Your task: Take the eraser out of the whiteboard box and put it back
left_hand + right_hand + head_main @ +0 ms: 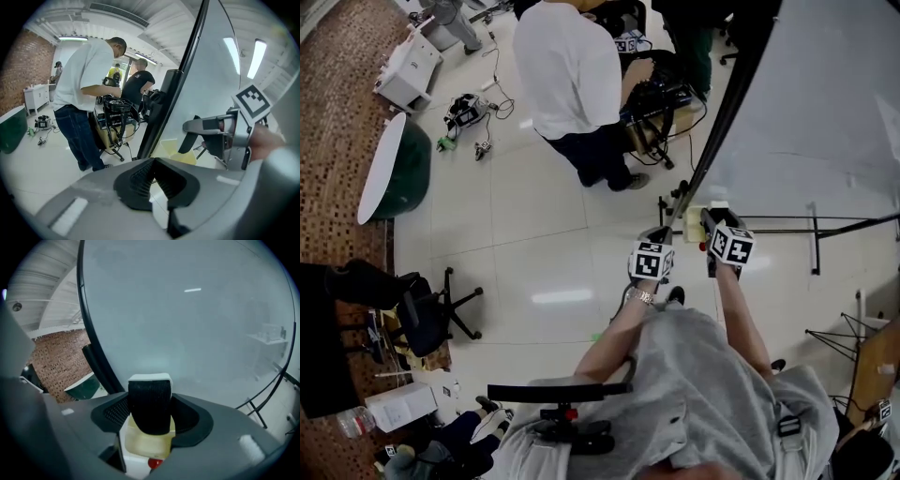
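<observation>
My right gripper [149, 397] is shut on the eraser [150, 404], a black block with a white felt edge, standing upright between the jaws. Just below it is the yellowish translucent whiteboard box [140, 444], which the eraser is lifted above. In the head view the right gripper [712, 217] is at the whiteboard's [825, 112] lower left corner, beside the box [694, 223]. My left gripper [153, 171] hovers just to the left with its tips together and nothing in them. It looks at the box [176, 152] and at the right gripper [201, 127].
A person in a white shirt [572, 75] works at a cable-laden cart [661, 103] behind the board. The whiteboard's black stand legs [825, 225] run along the floor. An office chair [427, 314] and a green tub [394, 169] are at the left. Something red [154, 464] shows under the box.
</observation>
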`<state>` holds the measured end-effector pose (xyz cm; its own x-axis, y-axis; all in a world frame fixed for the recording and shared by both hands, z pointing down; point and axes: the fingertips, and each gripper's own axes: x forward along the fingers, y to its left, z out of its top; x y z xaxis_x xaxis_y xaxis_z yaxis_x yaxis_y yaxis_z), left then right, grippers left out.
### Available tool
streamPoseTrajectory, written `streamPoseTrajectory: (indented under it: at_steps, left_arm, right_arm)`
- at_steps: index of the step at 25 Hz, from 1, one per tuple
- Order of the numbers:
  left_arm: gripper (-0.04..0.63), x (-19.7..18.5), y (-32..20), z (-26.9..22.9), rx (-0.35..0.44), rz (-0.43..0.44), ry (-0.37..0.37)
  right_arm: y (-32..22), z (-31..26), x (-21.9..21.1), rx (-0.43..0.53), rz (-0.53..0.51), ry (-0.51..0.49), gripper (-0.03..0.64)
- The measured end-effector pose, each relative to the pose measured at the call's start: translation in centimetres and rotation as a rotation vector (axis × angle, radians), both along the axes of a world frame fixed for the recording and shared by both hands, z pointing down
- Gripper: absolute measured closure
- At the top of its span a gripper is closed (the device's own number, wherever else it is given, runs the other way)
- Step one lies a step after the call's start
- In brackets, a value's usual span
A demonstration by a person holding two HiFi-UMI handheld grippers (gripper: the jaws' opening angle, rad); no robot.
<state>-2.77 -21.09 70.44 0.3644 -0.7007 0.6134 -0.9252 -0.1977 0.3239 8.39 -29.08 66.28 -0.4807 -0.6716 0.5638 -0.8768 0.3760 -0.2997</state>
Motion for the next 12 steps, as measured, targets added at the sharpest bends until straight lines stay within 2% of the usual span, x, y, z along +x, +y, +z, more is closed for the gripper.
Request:
streamPoseTrajectory:
  at_steps: [2,9,12]
  left_arm:
    - [0.591,-0.4,0.0,0.0,0.002,-0.006,-0.004]
    - [0.591,-1.1,0.5,0.5,-0.014,-0.016,0.002]
    - [0.591,-1.5,0.1,0.7,-0.006,-0.023,0.000]
  right_arm:
    - [-0.4,0.1,-0.1,0.045,0.011,-0.012,0.342]
    - [-0.2,-0.3,-0.4,0.112,0.020,-0.062,0.342]
    - [0.0,-0.1,0.0,0.104,0.036,-0.063,0.342]
